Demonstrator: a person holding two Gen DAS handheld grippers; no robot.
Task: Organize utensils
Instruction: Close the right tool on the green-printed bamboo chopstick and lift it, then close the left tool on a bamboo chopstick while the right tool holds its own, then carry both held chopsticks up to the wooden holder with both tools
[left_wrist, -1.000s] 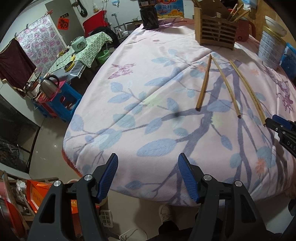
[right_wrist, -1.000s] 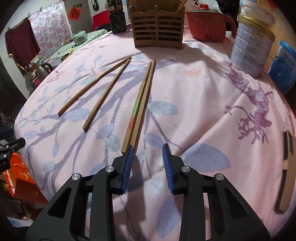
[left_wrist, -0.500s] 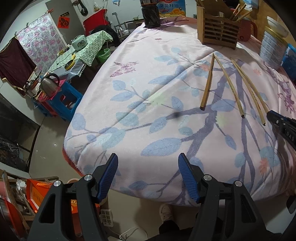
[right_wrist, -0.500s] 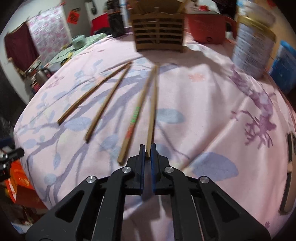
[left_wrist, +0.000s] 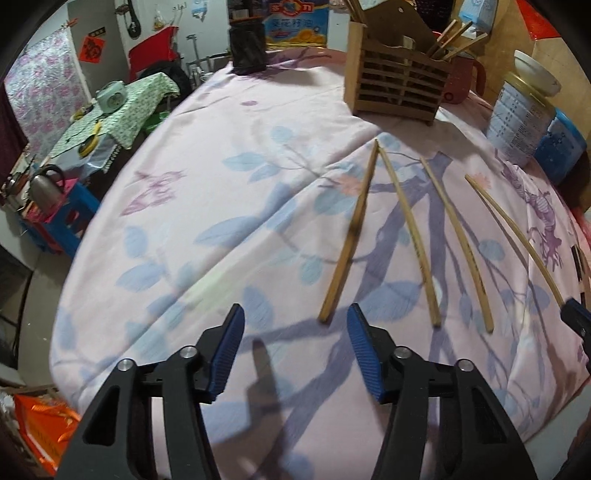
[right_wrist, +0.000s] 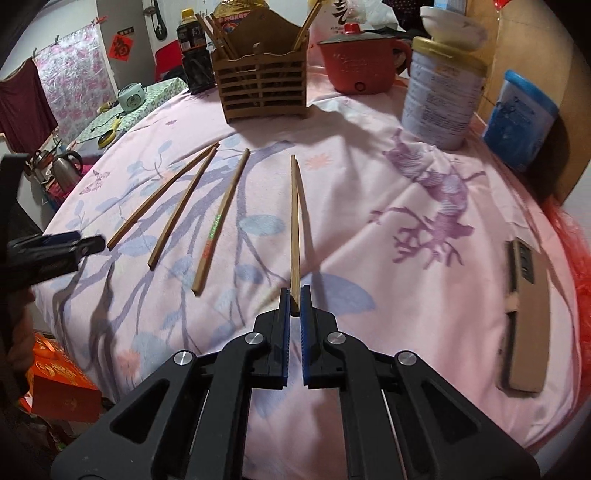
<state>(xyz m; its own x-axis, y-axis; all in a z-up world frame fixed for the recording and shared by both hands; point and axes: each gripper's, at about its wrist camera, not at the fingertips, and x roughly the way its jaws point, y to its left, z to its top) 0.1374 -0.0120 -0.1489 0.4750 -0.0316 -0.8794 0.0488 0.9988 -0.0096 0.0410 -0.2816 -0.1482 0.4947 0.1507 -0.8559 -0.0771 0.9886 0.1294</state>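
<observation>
Held chopstick (right_wrist: 294, 221): my right tongs (right_wrist: 293, 306) are clenched on its near end; it looks lifted, the far tip pointing toward the holder (right_wrist: 263, 86).
Loose chopsticks: three lie on the pink cloth (right_wrist: 369, 184), left of the held one, fanned and apart; the leftmost (left_wrist: 349, 240) ends just ahead of my left tongs (left_wrist: 295, 349).
Handling: I judge them light, stiff and thin, a bit slick; held by the end, one can swing or twist in the pads.
Where to grip: the thick near end, square across the pads.
Left tongs: closing, nothing between the pads yet.
Pose: both tongs tip steeply down at the cloth; left hangs near the table edge.
Holder: upright at the far side, sticks already in it.
</observation>
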